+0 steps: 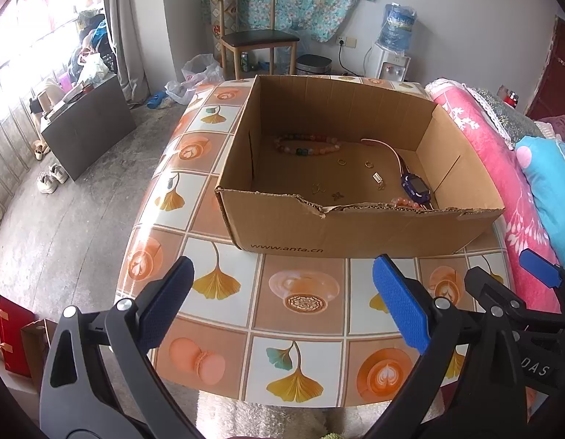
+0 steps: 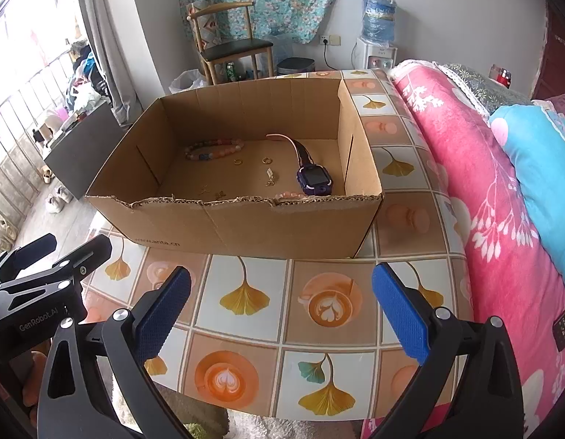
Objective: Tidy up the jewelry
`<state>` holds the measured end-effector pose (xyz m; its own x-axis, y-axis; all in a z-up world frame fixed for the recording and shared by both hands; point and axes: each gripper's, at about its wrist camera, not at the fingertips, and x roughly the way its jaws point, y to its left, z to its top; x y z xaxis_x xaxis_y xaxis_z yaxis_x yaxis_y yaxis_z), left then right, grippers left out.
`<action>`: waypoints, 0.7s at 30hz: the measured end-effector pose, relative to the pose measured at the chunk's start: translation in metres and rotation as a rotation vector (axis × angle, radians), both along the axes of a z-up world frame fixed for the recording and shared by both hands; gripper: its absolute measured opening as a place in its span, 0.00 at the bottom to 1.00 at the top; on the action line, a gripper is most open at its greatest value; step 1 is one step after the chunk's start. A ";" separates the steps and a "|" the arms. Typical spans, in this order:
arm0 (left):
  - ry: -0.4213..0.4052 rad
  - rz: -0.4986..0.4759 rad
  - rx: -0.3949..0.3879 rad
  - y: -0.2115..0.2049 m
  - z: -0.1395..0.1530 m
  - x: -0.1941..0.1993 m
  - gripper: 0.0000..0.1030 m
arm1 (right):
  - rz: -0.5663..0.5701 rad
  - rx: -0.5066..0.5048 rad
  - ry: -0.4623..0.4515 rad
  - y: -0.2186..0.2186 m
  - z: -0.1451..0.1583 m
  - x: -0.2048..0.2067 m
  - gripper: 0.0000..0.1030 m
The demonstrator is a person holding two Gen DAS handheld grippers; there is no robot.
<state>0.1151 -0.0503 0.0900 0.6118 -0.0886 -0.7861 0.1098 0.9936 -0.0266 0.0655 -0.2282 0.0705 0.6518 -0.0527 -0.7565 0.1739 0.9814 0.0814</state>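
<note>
An open cardboard box [image 1: 289, 223] [image 2: 245, 226] stands on the tiled tablecloth. On its floor lie a coloured bead bracelet [image 1: 308, 144] [image 2: 213, 148], a purple watch [image 1: 413, 184] [image 2: 314, 182] with a pink strap, several small gold rings and earrings [image 1: 341, 162] [image 2: 238, 162], a small charm [image 1: 377, 176] [image 2: 269, 173] and pink beads [image 1: 405, 202] [image 2: 290, 194] by the near wall. My left gripper [image 1: 282, 300] hangs open before the box, nothing between its blue pads. My right gripper [image 2: 282, 303] is likewise open, to the right of the left one.
The table [image 1: 297, 333] has bare cloth in front of the box. A bed with pink and blue quilts [image 2: 501, 201] borders the right side. A wooden chair [image 1: 256, 36], a water dispenser [image 1: 392, 55] and a dark cabinet [image 1: 88, 128] stand behind and to the left.
</note>
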 end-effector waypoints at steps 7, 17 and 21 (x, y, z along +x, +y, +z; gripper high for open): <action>-0.003 0.001 -0.002 -0.002 0.001 0.000 0.92 | 0.000 0.001 0.000 0.000 0.000 0.000 0.94; -0.005 0.004 -0.002 -0.003 0.004 -0.001 0.92 | 0.002 0.005 0.001 0.000 0.001 -0.002 0.94; -0.005 0.001 -0.003 -0.003 0.004 -0.001 0.92 | 0.003 0.007 0.002 -0.001 0.001 -0.001 0.94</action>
<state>0.1139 -0.0535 0.0937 0.6158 -0.0902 -0.7827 0.1087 0.9936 -0.0289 0.0647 -0.2288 0.0710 0.6506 -0.0458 -0.7580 0.1714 0.9813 0.0878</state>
